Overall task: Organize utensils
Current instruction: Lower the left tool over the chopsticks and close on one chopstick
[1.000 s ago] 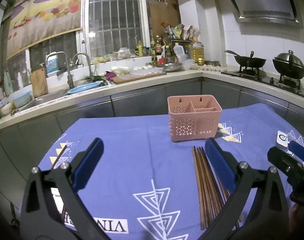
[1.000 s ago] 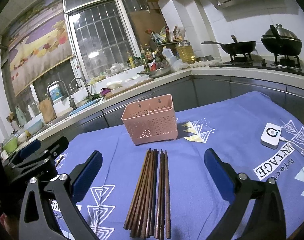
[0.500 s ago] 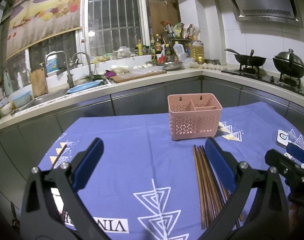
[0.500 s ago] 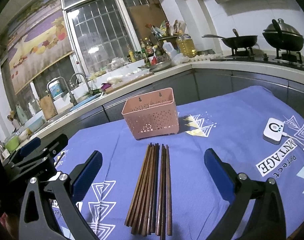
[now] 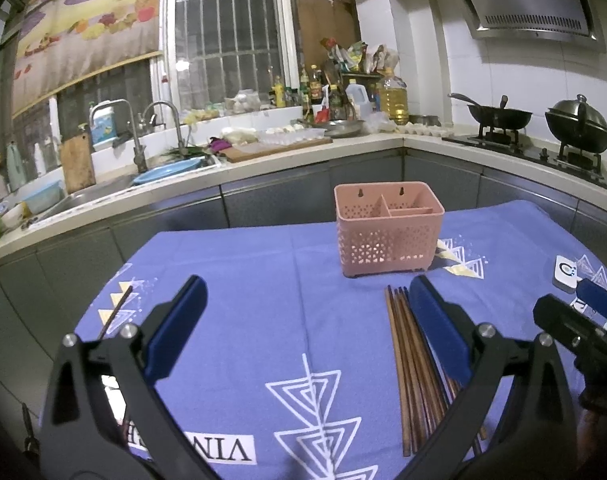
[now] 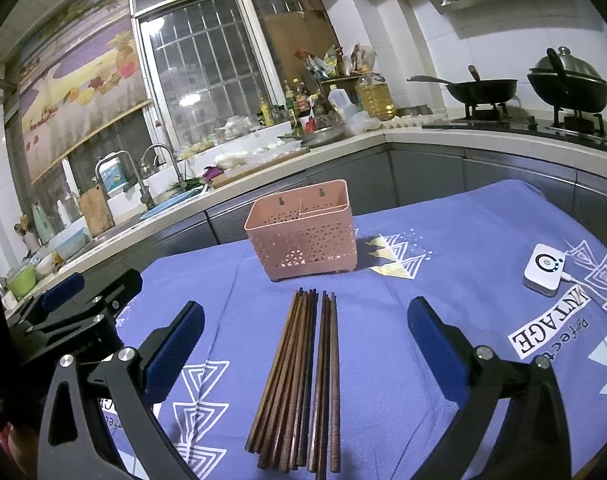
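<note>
Left wrist view: left gripper (image 5: 303, 324) hovers above the blue patterned tablecloth (image 5: 263, 304), jaws spread wide, nothing between the blue pads (image 5: 175, 330). Pink perforated utensil holder (image 5: 388, 232) stands upright on the cloth ahead and to the right, three compartments visible at the rim, interior contents not discernible. A bundle of brown wooden chopsticks (image 5: 405, 356) lies flat on the cloth just in front of the holder, tips pointing toward it; the right finger overlaps part of the bundle in the view, contact cannot be determined. One stray chopstick (image 5: 113, 314) lies well apart near the cloth's left edge. Right gripper (image 5: 575, 332) enters at the right edge, beside a small white device (image 5: 565, 276). Background: counter with sink (image 5: 103, 190), and a stove with two woks (image 5: 543, 124). Right wrist view: right gripper (image 6: 305, 334) also held released, jaws wide apart, empty. Chopsticks (image 6: 299, 376) lie centred between its fingers on the cloth (image 6: 443, 248), in two adjoining groups, a larger fanned group on the left and a narrower one on the right. Holder (image 6: 303, 230) stands just beyond their far ends, not touching. White device (image 6: 543, 266) with attached cable sits to the right. Left gripper (image 6: 69, 310) visible at lower left, above the cloth's edge.
</note>
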`<act>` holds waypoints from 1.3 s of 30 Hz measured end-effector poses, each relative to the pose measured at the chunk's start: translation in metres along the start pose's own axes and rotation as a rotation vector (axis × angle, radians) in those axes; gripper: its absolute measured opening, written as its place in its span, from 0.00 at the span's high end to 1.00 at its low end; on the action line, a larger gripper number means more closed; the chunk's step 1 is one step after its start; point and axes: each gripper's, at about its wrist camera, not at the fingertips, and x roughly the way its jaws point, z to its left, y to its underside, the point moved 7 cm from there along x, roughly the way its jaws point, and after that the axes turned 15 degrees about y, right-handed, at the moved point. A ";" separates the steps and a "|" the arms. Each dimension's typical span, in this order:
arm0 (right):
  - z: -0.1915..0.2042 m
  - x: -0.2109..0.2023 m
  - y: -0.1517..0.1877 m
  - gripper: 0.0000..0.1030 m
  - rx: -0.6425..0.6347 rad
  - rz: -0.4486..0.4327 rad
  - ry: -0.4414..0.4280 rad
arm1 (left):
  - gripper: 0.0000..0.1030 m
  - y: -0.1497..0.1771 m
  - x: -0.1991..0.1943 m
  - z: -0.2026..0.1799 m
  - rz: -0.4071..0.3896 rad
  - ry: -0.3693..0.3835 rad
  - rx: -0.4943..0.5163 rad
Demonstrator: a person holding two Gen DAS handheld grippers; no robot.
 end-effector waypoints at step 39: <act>0.000 0.077 0.115 0.69 -0.330 0.359 0.045 | 0.57 0.128 0.100 -0.035 0.492 0.330 -0.056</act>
